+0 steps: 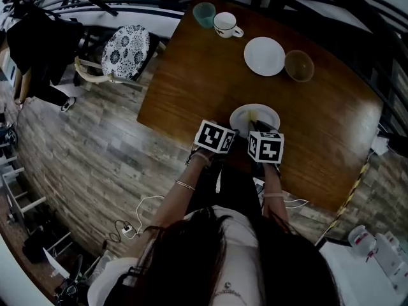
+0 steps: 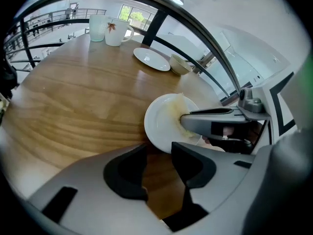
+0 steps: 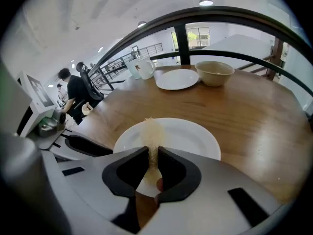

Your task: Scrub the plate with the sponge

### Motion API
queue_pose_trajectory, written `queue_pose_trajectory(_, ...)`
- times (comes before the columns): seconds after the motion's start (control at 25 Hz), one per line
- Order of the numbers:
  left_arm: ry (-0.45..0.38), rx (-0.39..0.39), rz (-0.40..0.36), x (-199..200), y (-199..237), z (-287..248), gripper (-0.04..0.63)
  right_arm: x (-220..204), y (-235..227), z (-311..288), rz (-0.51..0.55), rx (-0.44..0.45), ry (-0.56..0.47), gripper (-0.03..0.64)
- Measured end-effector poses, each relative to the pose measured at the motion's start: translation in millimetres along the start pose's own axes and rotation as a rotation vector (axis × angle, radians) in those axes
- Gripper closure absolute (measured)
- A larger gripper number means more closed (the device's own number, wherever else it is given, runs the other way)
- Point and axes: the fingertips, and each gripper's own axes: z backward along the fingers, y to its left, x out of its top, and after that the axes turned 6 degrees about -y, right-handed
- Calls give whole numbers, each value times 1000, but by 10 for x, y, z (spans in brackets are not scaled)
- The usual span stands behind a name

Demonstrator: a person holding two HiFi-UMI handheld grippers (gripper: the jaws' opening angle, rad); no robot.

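Brown, glossy wood grain covers the table (image 1: pixel 331 126). From the head view we see a round white plate (image 1: pixel 264 115) close to its near edge, with both marker cubes just over it.

Only the right gripper view shows us the grip. The right claw (image 3: pixel 153 153) is clamped on a thin, pale yellow sponge (image 3: pixel 152 131), whose fibrous end lies on the smooth plate's left half.

Only the left gripper view shows the left claw (image 2: pixel 159 151). Its dark pads stand apart with bare wood between them, and its tips are at the plate's near rim. We also see the right claw side-on over the plate there.

The head view alone gives us the plank floor (image 1: pixel 83 152) and a chair (image 1: pixel 125 51) with a patterned cushion.

Farther along the table stand a far plate (image 1: pixel 264 56), a tan bowl (image 1: pixel 299 65), a white mug (image 1: pixel 225 25) and a frosted cup (image 1: pixel 204 14).
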Motion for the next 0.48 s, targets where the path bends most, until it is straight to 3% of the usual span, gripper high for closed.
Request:
queue_pose_trajectory(0.32, -8, 5, 6, 4, 20, 6, 428, 39, -637, 315, -11, -166, -23, 538)
queue_pose_trajectory(0.48, -13, 10, 16, 7, 17, 11, 426, 10, -675, 369, -23, -185, -22, 538)
